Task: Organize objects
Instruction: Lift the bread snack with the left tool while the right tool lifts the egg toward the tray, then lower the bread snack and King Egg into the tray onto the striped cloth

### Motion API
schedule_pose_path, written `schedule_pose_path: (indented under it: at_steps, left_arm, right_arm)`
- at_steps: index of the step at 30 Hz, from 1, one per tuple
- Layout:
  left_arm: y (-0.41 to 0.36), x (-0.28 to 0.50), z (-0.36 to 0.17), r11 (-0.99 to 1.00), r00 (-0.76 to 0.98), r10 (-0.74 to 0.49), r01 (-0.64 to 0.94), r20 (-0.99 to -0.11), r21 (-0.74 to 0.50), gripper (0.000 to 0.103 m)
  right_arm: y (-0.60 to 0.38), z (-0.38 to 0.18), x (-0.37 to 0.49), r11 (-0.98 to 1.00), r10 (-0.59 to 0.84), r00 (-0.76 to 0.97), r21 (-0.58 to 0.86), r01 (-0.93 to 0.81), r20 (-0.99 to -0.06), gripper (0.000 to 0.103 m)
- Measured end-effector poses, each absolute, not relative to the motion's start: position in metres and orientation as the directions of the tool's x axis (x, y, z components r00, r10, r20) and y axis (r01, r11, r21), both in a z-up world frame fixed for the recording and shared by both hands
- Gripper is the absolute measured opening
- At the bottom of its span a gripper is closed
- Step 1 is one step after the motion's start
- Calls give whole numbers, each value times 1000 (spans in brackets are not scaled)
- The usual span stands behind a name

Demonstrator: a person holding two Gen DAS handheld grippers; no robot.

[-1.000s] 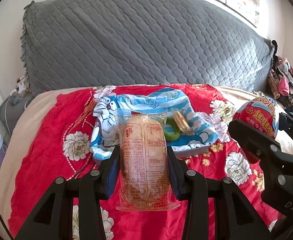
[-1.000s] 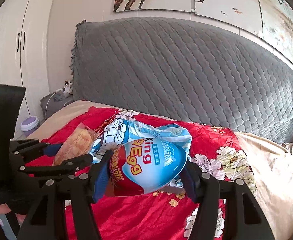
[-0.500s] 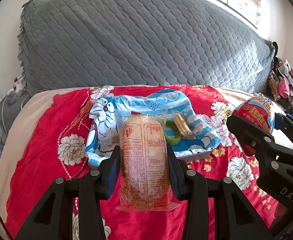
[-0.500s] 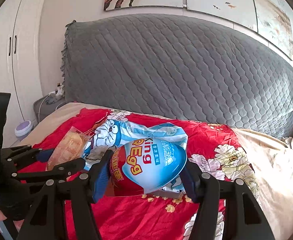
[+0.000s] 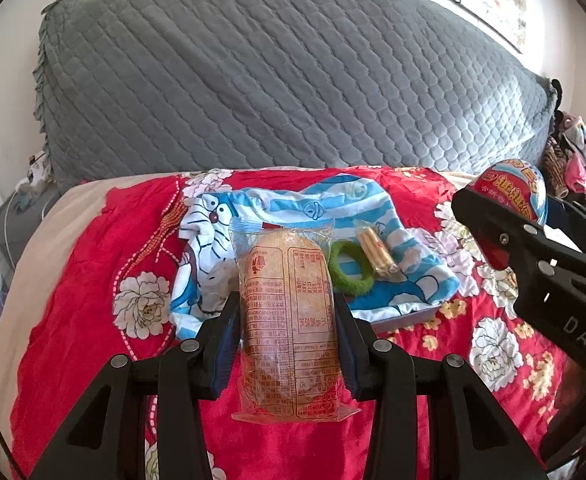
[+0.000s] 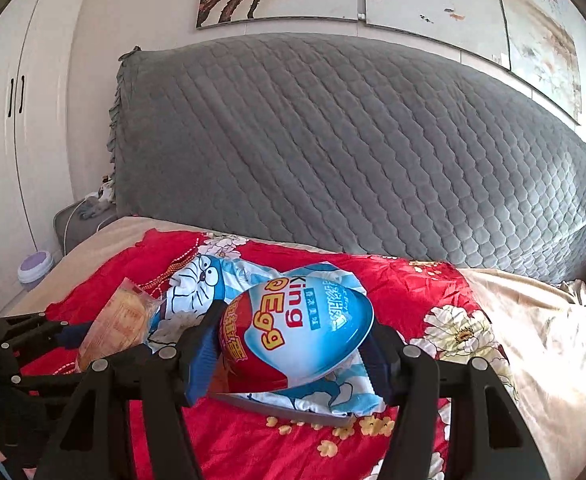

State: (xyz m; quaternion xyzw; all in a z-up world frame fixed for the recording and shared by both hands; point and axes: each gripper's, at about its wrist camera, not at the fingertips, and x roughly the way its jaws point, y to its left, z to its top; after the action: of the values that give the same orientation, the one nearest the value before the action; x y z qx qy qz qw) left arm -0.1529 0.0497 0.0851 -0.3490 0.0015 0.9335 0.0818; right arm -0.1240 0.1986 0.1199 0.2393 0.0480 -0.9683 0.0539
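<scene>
Evidently bound for the tray [image 5: 405,318] mid-bed, the left gripper [image 5: 289,328] pinches a bread pack [image 5: 289,320] and the right gripper [image 6: 293,344] clamps an egg [image 6: 297,332], both carried clear above the quilt [image 5: 73,300].

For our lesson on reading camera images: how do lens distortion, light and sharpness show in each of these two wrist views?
Left wrist view: the grey headboard bows into an arc, dark vignette fills the corners, and the print on the bread packet stays legible. Right wrist view: the wardrobe doors curve, sunlight washes out the beige sheet at the right, and the toy egg is sharp with a soft sheen.
</scene>
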Motion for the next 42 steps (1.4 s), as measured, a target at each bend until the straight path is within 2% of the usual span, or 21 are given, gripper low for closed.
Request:
schedule_pose_path:
  at_steps: [27, 42]
  left_arm:
    - [61, -190, 64, -988, -747, 131, -149, -652, -28, 44]
    - [56, -223, 46, -991, -749, 120, -131, -651, -32, 44]
  right_arm:
    - [199, 91, -161, -991, -53, -879, -85, 105, -473, 62]
    - [214, 83, -179, -995, -32, -898, -75, 72, -438, 62]
